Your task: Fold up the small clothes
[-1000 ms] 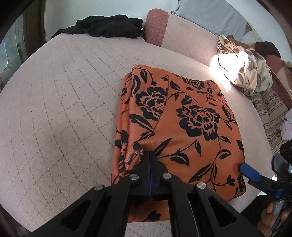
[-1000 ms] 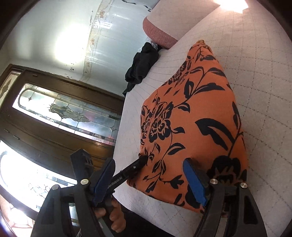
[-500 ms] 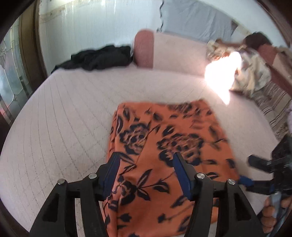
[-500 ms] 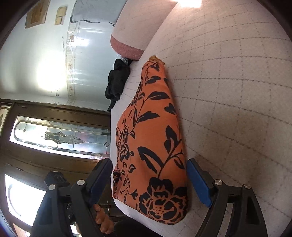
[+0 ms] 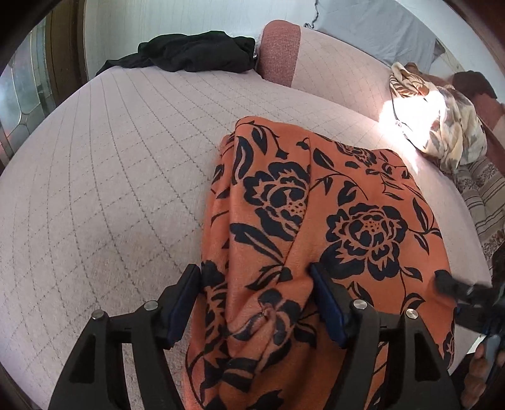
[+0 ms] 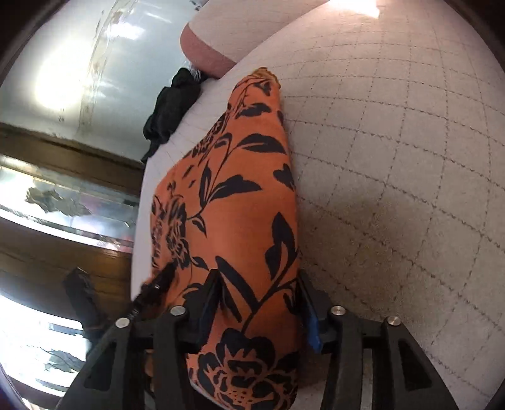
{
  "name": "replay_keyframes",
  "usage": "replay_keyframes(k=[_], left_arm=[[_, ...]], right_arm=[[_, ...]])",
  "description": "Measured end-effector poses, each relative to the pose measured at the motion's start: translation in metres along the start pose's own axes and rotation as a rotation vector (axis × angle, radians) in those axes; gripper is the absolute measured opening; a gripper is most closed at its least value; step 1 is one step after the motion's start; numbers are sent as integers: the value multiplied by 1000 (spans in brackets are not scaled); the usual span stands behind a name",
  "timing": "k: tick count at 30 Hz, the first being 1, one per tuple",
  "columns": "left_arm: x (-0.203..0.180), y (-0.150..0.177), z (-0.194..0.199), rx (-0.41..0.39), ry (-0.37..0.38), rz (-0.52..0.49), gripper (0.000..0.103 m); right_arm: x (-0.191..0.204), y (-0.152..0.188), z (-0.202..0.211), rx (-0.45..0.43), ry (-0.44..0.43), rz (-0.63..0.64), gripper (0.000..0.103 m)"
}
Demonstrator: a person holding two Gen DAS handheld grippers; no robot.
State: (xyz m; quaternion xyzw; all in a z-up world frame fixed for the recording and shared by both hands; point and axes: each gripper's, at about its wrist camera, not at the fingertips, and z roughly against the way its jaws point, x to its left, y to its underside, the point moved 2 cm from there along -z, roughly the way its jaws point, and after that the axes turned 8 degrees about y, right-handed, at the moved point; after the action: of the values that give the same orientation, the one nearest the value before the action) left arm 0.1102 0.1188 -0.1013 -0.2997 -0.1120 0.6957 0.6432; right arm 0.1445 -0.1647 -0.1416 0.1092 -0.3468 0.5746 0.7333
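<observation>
Two grippers straddle the near edge of the folded cloth (image 5: 315,227) on the bed (image 5: 110,189). Left gripper (image 5: 255,299) fingers spreading, right gripper (image 6: 257,302) fingers closing, neither clamped. Next: pinch both corners for another fold.

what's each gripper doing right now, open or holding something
left gripper: jaws opening, orange floral cloth between them, not clamped
right gripper: jaws closing around the cloth's near edge; grip cannot be told

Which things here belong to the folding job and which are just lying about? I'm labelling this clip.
Part of the job:
- orange flowered cloth
- left gripper, astride its near edge
- right gripper, astride its other corner

Lying about:
- black garment
- cream flowered cloth
- grey cloth
</observation>
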Motion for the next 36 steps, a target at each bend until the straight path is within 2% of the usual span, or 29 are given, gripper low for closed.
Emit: replay_keyframes(k=[2,4,6,7,8,9,10,13,15,18,20,21,23,25,26,27,29,30,32,33,34,35,36], left_arm=[[1,1,-1,-2,1,1,73],[1,1,-2,-2,5,5,73],[1,1,-3,0,5,11,74],[2,0,-5,2,7,14,74],[3,-1,-6,2,7,16,74],[4,-1,-6,1,11,17,74],[7,0,-5,1,12,20,74],[9,2,0,2,21,19,75],[7,2,-1,4,15,7,77],[8,3,0,2,15,14,77],[8,3,0,3,19,17,77],[7,3,0,3,18,15,77],[7,4,0,3,19,18,77],[7,4,0,5,22,20,77],[7,3,0,5,23,19,77],[8,4,0,5,23,18,77],[10,3,1,4,28,22,77],[10,3,1,6,31,23,77],[9,3,-1,9,29,15,78],[9,3,0,6,24,12,78],[9,3,0,5,27,14,78],[10,2,0,7,32,20,78],[11,2,0,8,34,22,78]], right_arm=[[0,-9,17,-80,-46,-19,76],[-4,-23,20,-109,-95,-67,77],[-9,-34,-2,-47,-106,-130,77],[-13,-39,-18,9,-110,-158,74],[-12,-42,-28,36,-99,-163,46],[-3,-43,-31,31,-71,-113,40],[14,-41,-24,-21,-18,-20,33],[59,-26,-4,-142,167,239,31],[45,-27,-26,-74,272,250,31],[35,-30,-21,-90,180,168,41],[29,-34,-14,-95,93,91,71],[23,-38,-10,-118,60,59,73],[16,-49,-11,-138,26,-7,75],[9,-61,-33,-72,-20,-88,72],[8,-64,-45,-27,-26,-95,38],[12,-65,-48,-22,-10,-75,33],[35,-63,-33,-100,33,36,30],[46,-60,-27,-133,65,88,30],[34,-65,-49,-68,116,43,32],[24,-66,-57,-49,98,5,36],[17,-64,-53,-53,52,-25,41],[16,-61,-46,-59,33,-47,56],[17,-58,-38,-70,25,-56,62]])
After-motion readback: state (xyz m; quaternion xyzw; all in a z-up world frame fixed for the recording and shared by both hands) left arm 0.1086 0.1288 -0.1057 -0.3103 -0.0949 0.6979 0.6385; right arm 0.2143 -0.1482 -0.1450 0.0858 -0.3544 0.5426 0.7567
